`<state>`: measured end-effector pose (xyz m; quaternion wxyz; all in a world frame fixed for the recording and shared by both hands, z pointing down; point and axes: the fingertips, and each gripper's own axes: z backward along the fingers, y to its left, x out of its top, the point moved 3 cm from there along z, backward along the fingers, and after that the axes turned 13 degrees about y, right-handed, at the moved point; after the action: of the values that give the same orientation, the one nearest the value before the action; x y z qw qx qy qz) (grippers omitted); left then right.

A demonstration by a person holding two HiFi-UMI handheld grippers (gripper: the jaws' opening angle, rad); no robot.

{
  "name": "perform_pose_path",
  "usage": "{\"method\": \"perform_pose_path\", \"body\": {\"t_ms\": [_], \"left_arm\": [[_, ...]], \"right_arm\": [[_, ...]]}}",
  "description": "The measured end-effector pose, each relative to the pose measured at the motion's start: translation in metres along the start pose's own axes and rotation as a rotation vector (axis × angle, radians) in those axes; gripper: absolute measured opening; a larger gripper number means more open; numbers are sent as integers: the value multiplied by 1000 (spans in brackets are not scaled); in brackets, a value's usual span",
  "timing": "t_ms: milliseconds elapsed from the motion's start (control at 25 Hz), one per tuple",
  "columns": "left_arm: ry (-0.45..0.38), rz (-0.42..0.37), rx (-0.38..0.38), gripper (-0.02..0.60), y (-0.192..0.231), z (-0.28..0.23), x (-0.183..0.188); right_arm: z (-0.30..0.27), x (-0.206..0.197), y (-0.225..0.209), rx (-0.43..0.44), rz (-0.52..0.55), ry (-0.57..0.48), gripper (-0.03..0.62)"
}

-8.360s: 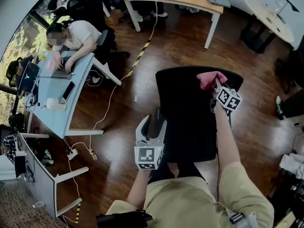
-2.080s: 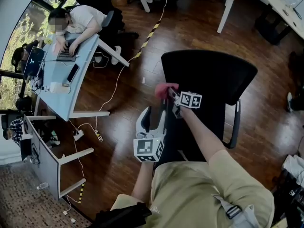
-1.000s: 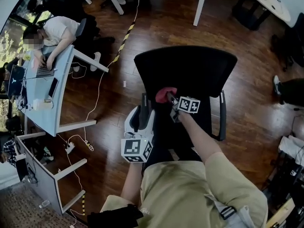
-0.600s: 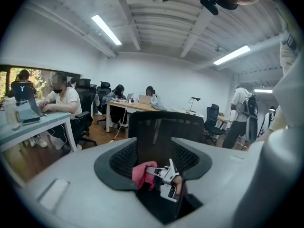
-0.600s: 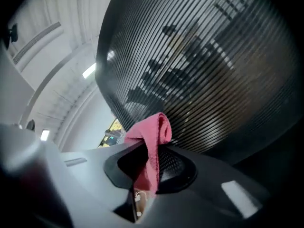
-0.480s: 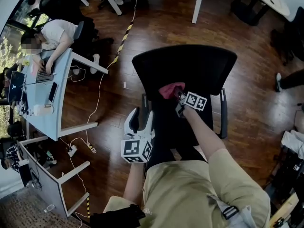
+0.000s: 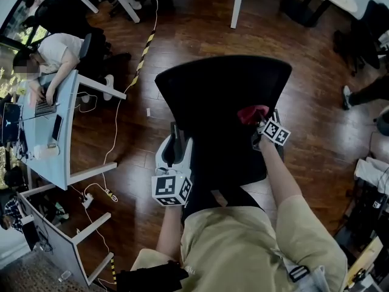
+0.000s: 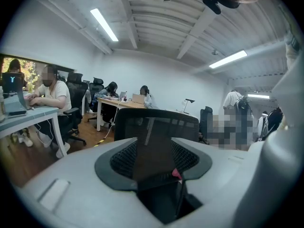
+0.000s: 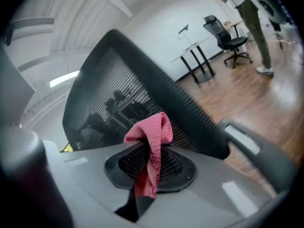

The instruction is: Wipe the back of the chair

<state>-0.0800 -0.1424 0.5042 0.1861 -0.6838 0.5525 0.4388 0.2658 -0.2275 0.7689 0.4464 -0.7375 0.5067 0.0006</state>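
Observation:
A black mesh-backed office chair [image 7: 222, 84] stands in front of me, its backrest [image 8: 156, 120] filling the middle of the left gripper view. My right gripper [image 7: 259, 122] is shut on a pink cloth [image 7: 251, 112] and presses it against the lower right part of the backrest [image 9: 118, 89], near the right armrest [image 9: 247, 146]. The cloth [image 9: 151, 139] is bunched and hangs out of the shut jaws of the right gripper [image 9: 148, 170]. My left gripper [image 7: 176, 146] is at the chair's left side, shut on the dark left armrest [image 8: 154, 156].
A person types on a laptop at a light blue desk [image 7: 61, 120] to the left. A white cable [image 7: 124, 117] and a yellow-black strip [image 7: 143, 50] lie on the wooden floor. White desk legs [image 7: 236, 5] stand behind the chair. Someone's shoe [image 7: 347, 96] is at the right.
My right gripper has carried the pink cloth from the backrest's lower left and middle across to its lower right. The left gripper has kept its hold at the chair's left side.

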Motion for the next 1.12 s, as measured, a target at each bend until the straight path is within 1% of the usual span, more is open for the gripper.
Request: {"method": "perform_pose_path", "body": {"t_ms": [80,160,280,320,400,480,560,640,760,840,920,1000,1120], "left_arm": [[5,6,17,209,1,2,-3],[15,9,30,209,3,5,-8],[29,22,56,209,17,9,-18],[36,27,68,209,25,11,-22],[53,41,92,209,38,16,-32],[65,55,110,209,49,20,-40],[71,65,119,209,57,22,-44],[76,68,113,207,60,19,-46],[78,59,83,207,54,10,-46],[76,52,59,207,45,1,-44],[72,45,36,207,36,-7,-42],[71,37,19,208,29,-12,-40],[75,29,10,208,24,-13,-41]], "right_arm": [[-32,-37,40,105,54,120,37],[-66,-83,90,218,116,242,38],[-118,-145,169,370,158,358,38],[-133,-164,195,405,177,392,38],[-154,-190,231,440,206,438,38],[-164,-195,244,444,185,449,40],[-163,-189,234,440,186,453,40],[-152,-168,202,402,185,412,40],[-120,-107,114,268,62,274,40],[-85,-64,51,165,33,189,40],[-47,-33,1,94,18,129,41],[-18,-16,-31,54,-6,86,40],[8,-9,-54,18,-29,43,40]]}}
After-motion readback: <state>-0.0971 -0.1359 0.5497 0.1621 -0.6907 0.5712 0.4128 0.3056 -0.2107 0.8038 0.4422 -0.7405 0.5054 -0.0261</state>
